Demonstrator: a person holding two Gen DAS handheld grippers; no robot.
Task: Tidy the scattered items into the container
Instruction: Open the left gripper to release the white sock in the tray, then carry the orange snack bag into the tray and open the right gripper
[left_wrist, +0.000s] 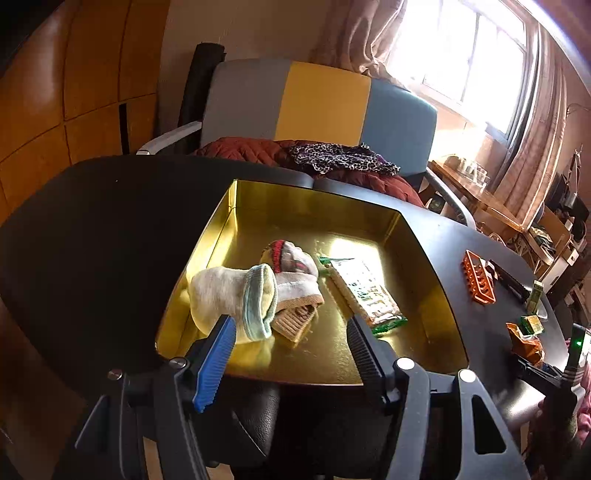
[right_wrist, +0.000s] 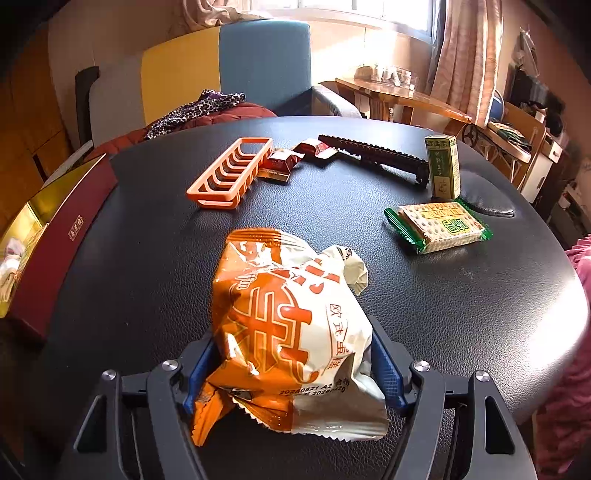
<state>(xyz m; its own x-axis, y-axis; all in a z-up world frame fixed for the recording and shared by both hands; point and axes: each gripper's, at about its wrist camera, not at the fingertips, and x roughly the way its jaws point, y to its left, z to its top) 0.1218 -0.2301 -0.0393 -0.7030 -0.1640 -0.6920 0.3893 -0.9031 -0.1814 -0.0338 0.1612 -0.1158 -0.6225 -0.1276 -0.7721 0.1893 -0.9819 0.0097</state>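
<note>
Left claw (left_wrist: 291, 328) angled down over gold-lined box (left_wrist: 424, 243), spread, empty. Right claw (right_wrist: 295, 365) angled down at black bench (right_wrist: 461, 314), pinching crinkled orange-white snack bag (right_wrist: 291, 325).

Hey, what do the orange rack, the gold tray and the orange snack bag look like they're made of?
Orange rack: looks like moulded plastic, matte, one uniform colour with thin open bars. Gold tray: shiny gold lining, foil-faced card or metal; it mirrors the window light, so hard to tell which. Orange snack bag: glossy plastic film, crinkled, with a serrated sealed edge.
</note>
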